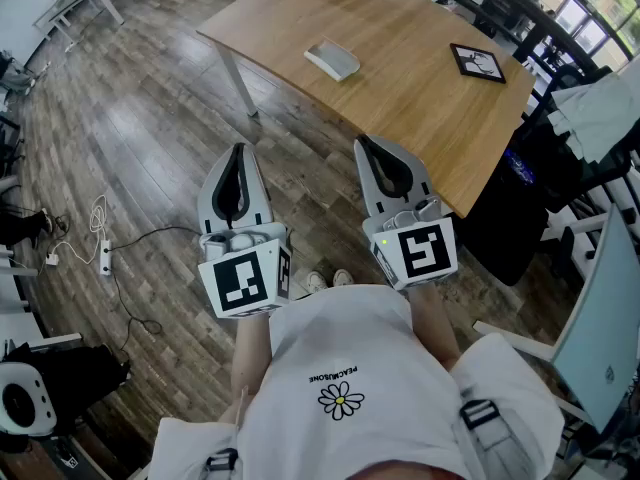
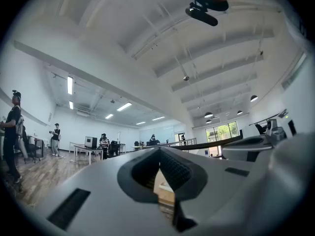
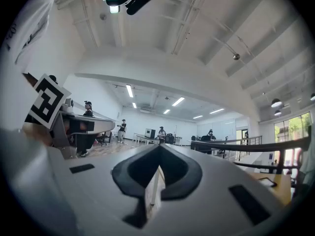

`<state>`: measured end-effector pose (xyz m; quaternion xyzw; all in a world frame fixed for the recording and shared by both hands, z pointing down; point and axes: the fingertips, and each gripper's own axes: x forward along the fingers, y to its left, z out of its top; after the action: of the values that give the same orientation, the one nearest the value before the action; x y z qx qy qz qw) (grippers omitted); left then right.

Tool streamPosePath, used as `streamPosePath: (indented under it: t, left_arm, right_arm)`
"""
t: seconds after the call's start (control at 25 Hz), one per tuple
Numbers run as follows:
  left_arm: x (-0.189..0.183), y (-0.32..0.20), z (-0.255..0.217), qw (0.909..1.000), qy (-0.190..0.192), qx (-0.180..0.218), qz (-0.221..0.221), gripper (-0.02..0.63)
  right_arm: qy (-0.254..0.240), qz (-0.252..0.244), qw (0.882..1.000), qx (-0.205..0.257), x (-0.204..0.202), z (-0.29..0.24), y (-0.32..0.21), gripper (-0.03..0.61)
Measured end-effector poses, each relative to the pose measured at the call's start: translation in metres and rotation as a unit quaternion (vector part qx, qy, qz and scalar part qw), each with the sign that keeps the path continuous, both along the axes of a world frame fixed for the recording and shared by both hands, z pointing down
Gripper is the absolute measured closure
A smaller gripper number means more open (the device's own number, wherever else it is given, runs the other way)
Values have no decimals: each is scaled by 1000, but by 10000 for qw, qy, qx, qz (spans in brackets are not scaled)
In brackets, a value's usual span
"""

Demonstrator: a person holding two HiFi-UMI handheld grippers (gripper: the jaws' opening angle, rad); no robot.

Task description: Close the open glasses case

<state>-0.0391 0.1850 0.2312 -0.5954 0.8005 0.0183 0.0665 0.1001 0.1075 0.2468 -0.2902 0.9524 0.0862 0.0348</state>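
A light grey glasses case [image 1: 331, 60] lies near the far edge of the wooden table [image 1: 420, 108]; from here I cannot tell how far its lid stands open. Both grippers hover over the floor in front of the person, well short of the table's near edge. My left gripper [image 1: 238, 150] is shut with nothing in it, and its jaws meet at the tip [image 2: 160, 149] in the left gripper view. My right gripper [image 1: 362, 142] is also shut and empty, its tip [image 3: 160, 146] pointing slightly upward into the room. Neither gripper view shows the case.
A black-framed picture [image 1: 477, 63] lies on the table's right part. Dark bags and chairs [image 1: 520, 203] crowd the table's right end. A power strip with cables [image 1: 104, 256] lies on the wooden floor at left. People stand far off [image 2: 11, 127] in the room.
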Motion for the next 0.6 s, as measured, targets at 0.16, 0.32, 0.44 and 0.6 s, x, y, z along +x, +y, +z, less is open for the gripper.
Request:
streamPosePath:
  t: [0.16,0.32,0.44,0.6]
  left_arm:
    - [2,0,-1,10000,7,41,-2,597]
    - [4,1,0,10000,18,26,-8,597]
    - [2,4,0,10000,45,26,-31,597]
    - [-3,10,-1,9999,73,54,-74,597]
  right_arm:
    - [-5,-21,10000,6,1,0,-1,571]
    - [-27,-44,10000,2,3,0,1,571]
    - [-102,-91,9999,-104,2,0,3,571]
    - [-308,-84,9994,-91,4,-5,4,571]
